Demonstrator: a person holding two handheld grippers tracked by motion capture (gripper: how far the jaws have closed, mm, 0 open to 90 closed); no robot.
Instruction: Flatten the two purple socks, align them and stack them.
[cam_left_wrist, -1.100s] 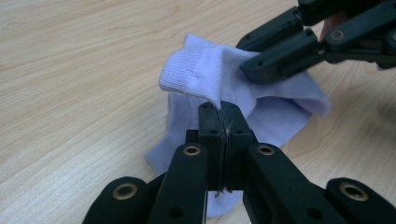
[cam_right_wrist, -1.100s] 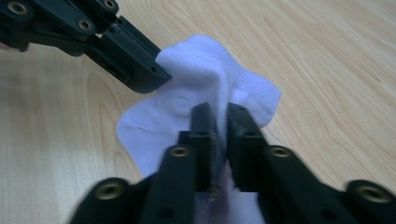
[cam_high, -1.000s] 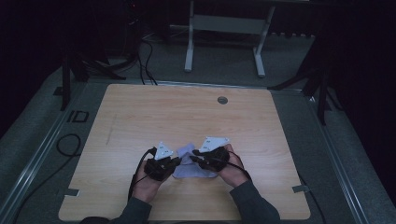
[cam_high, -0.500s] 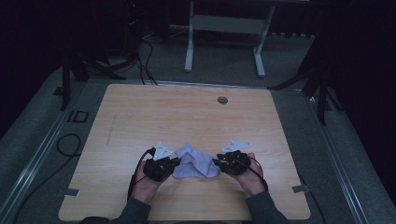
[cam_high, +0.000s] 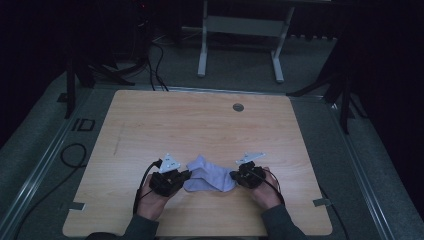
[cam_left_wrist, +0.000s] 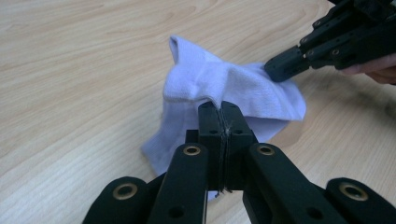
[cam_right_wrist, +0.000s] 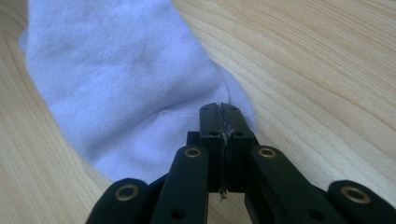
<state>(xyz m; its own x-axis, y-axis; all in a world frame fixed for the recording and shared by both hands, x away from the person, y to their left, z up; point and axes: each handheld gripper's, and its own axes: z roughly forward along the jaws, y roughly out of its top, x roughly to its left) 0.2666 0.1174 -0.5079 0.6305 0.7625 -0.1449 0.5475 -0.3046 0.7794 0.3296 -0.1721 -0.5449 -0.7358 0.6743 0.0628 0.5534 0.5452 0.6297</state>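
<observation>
My left tool (cam_high: 186, 175) and right tool (cam_high: 234, 176) each pinch an edge of the pale lilac sock (cam_high: 209, 175), which lies between them on the counter (cam_high: 200, 125).

A soft, matt, finely napped lavender cloth (cam_left_wrist: 233, 88) lies on the bench (cam_high: 200, 125) of smooth pale wood grain, between matt black plastic claws with brass-coloured rivets.
</observation>
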